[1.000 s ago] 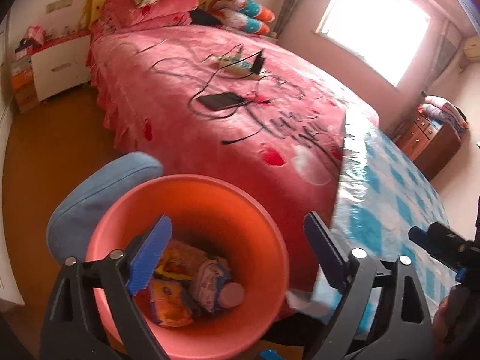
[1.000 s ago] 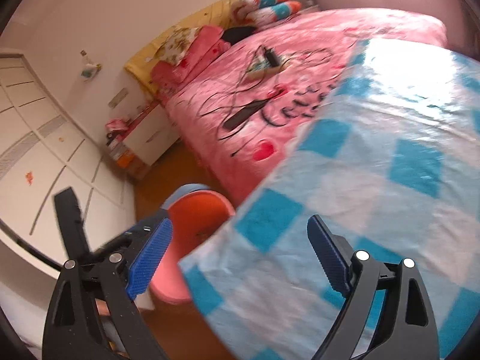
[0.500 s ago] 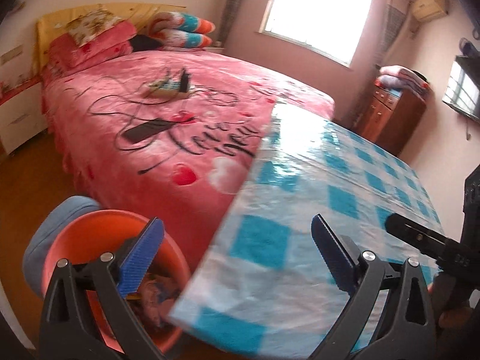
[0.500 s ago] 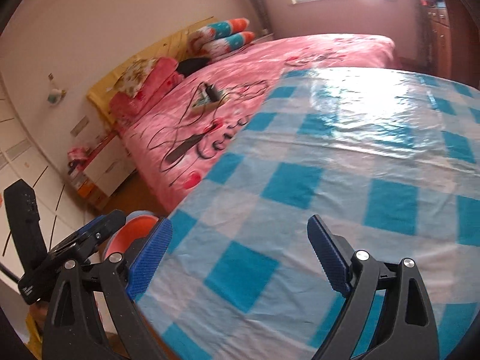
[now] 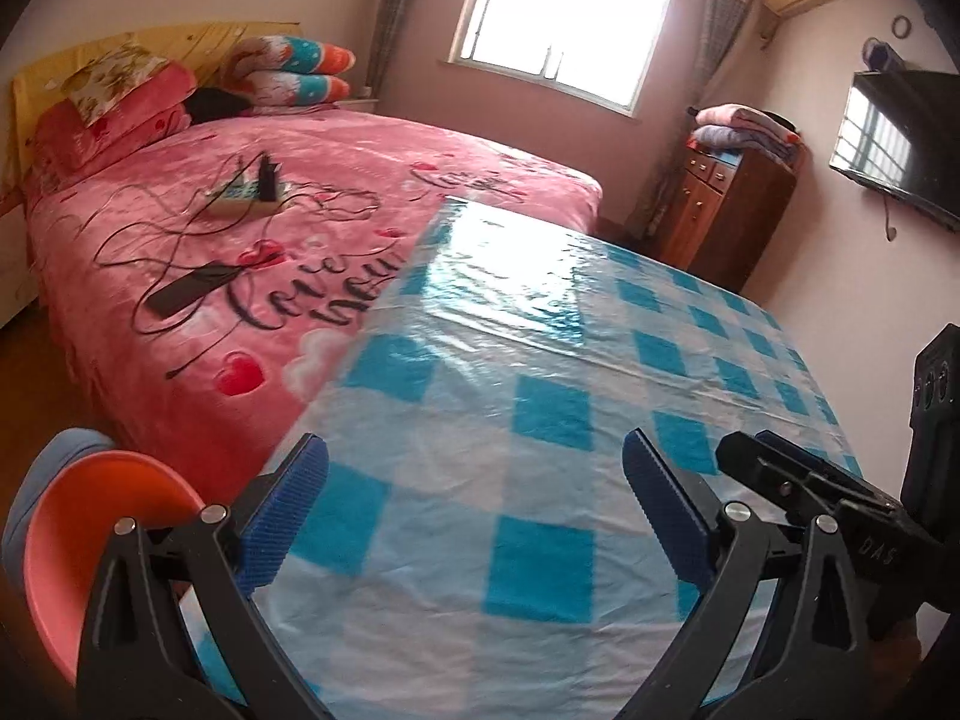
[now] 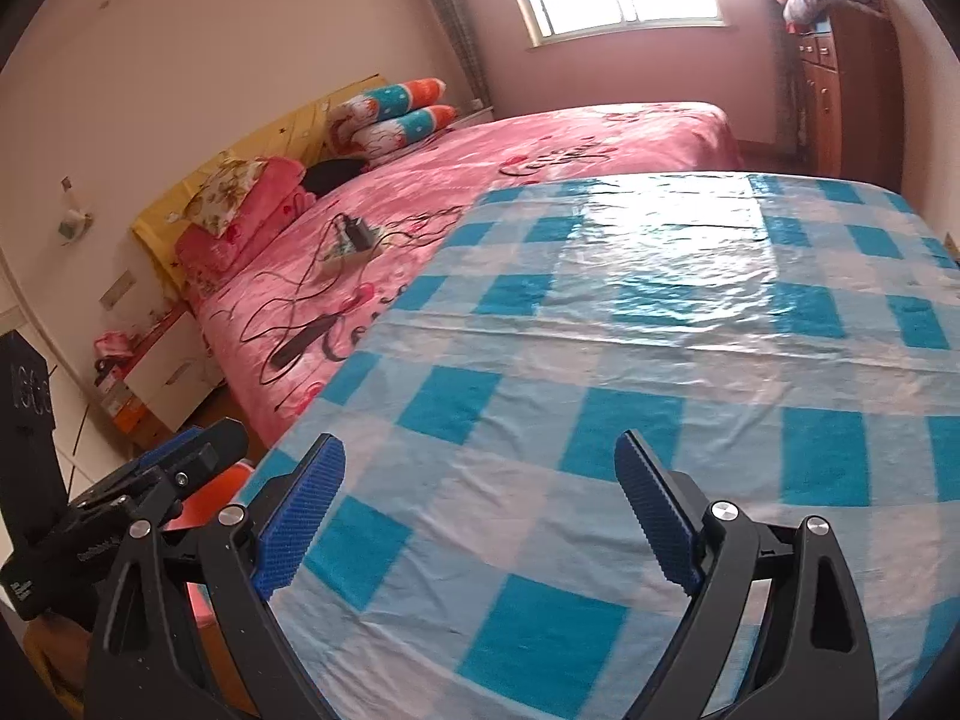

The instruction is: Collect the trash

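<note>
An orange trash bin (image 5: 90, 534) stands on the floor at the lower left of the left wrist view, beside the table; its inside is out of sight. A sliver of it shows in the right wrist view (image 6: 207, 504). My left gripper (image 5: 474, 516) is open and empty over the table covered with a blue-and-white checked cloth (image 5: 540, 360). My right gripper (image 6: 480, 516) is open and empty over the same cloth (image 6: 660, 330). No trash shows on the cloth.
A pink bed (image 5: 270, 210) with cables, a power strip (image 5: 240, 198) and a dark remote-like device (image 5: 186, 288) lies past the table. A wooden dresser (image 5: 732, 210) stands at the back right, a nightstand (image 6: 162, 372) beside the bed.
Both grippers have swung up and right, from the bin with its trash to above the checked table. The bin has slid to the lower left edge.
</note>
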`<state>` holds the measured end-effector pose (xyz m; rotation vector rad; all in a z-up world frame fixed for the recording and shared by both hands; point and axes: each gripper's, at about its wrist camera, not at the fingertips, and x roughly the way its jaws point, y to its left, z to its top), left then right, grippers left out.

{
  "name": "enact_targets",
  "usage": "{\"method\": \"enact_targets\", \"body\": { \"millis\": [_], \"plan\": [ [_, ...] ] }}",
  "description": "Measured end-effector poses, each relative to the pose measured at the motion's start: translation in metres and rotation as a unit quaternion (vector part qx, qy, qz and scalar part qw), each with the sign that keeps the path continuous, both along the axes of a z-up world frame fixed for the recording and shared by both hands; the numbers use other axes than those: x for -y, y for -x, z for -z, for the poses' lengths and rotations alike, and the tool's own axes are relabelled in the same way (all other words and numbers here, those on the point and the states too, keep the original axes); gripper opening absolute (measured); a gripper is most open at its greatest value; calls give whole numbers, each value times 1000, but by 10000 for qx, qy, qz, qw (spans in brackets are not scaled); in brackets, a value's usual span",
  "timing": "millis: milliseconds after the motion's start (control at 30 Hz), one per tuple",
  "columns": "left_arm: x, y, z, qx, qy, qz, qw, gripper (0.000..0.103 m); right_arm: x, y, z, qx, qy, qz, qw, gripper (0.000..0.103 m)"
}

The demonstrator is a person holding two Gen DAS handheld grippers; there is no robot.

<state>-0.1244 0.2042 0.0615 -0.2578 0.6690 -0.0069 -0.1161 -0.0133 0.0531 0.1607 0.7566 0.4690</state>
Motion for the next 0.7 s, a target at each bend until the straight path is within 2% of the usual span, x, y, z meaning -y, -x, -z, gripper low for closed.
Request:
{"method": "enact_targets", "body": {
  "millis": [700],
  "plan": [
    [98,-46,0,-2,-386,533,9978,99,91,-13,4,282,323,1070,9933,90]
  ]
}}
